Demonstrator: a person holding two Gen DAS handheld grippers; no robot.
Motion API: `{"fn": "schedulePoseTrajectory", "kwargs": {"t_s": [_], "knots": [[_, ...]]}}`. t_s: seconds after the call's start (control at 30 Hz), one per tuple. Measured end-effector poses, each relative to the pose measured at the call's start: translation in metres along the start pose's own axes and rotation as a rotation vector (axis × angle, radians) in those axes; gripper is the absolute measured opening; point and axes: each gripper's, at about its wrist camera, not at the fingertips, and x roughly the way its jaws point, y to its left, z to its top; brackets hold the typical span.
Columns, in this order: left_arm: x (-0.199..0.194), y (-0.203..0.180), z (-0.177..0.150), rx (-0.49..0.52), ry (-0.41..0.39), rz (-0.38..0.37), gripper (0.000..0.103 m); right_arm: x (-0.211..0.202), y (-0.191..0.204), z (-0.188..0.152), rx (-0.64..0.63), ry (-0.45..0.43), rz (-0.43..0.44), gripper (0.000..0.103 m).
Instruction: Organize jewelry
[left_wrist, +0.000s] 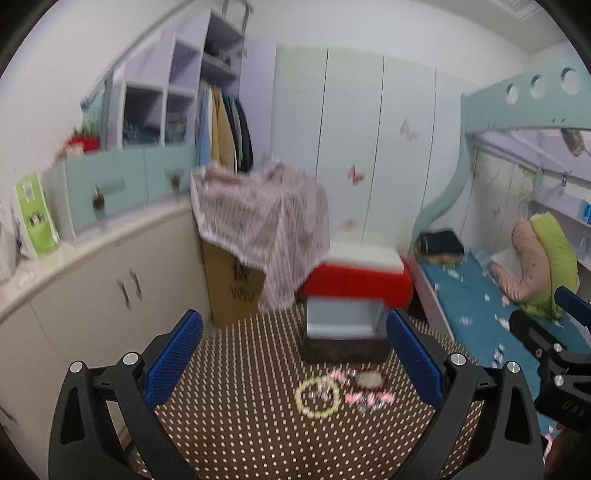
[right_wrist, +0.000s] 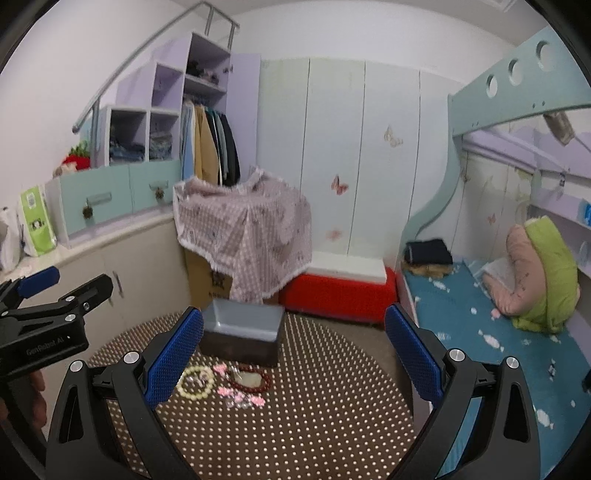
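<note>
Nearest in both wrist views, the left gripper (left_wrist: 294, 356) and the right gripper (right_wrist: 294, 352) are both held spread wide with nothing between the blue pads, hovering above the round brown counter with the cream polka-dot cover (right_wrist: 295, 424).

A bit further out, the jewelry is laid in a loose cluster on that cover: a pale cream beaded bracelet (right_wrist: 195, 382), a dark red beaded bracelet with a pale stone inside its loop (right_wrist: 251, 379), and some small pink flower pieces with clear bits (right_wrist: 242, 397). They look touching or nearly so, so one piece should probably be singled out at a time. The cream bracelet, sitting at the left edge of the pile, seems the easiest start: one side of the loop could be pinched low and lifted straight up so neighbours aren't dragged.

Just behind the pile, the open dark box with the grey lining (right_wrist: 242, 332) is presumably where everything gets dropped.
</note>
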Motion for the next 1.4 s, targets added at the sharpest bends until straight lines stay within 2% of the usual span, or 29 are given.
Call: {"fn": "schedulePoseTrajectory", "kwargs": {"t_s": [0.23,0.3,0.43,0.6,0.67,0.83,0.93,1.07,1.13,1.23,1.3,1.33,1.4], "knots": [[0.090,0.016,-0.050,-0.029,0.287,-0.011,0.095,0.080,-0.003,-0.039,-0.008,0.200,0.002,0.095],[0.116,0.020,-0.066,-0.029,0.364,0.013,0.095,0.099,-0.004,-0.050,-0.010,0.244,0.000,0.095],[0.145,0.025,-0.085,0.002,0.442,0.071,0.095,0.131,-0.012,-0.066,-0.006,0.315,-0.001,0.095],[0.163,0.025,-0.100,0.021,0.511,0.068,0.089,0.161,-0.020,-0.075,0.007,0.374,0.009,0.095],[0.166,0.025,-0.103,0.034,0.520,0.076,0.086,0.171,-0.019,-0.076,0.005,0.390,0.022,0.095],[0.162,0.024,-0.100,0.041,0.505,0.051,0.068,0.201,-0.017,-0.087,-0.022,0.448,0.027,0.095],[0.161,0.020,-0.096,0.059,0.495,0.032,0.050,0.213,-0.015,-0.094,-0.033,0.488,0.047,0.095],[0.162,0.013,-0.096,0.086,0.486,0.007,0.033,0.220,-0.011,-0.101,-0.047,0.516,0.072,0.095],[0.162,0.011,-0.096,0.099,0.481,-0.012,0.014,0.222,-0.009,-0.103,-0.055,0.523,0.080,0.095],[0.161,0.014,-0.097,0.100,0.470,-0.013,0.009,0.226,-0.009,-0.103,-0.051,0.535,0.094,0.095],[0.160,0.017,-0.096,0.083,0.471,-0.025,0.008,0.230,-0.009,-0.104,-0.048,0.554,0.110,0.086],[0.160,0.019,-0.096,0.072,0.473,-0.034,0.008,0.233,-0.010,-0.104,-0.039,0.562,0.121,0.077],[0.161,0.021,-0.095,0.067,0.476,-0.040,0.008,0.235,-0.011,-0.106,-0.034,0.572,0.127,0.072]]}}
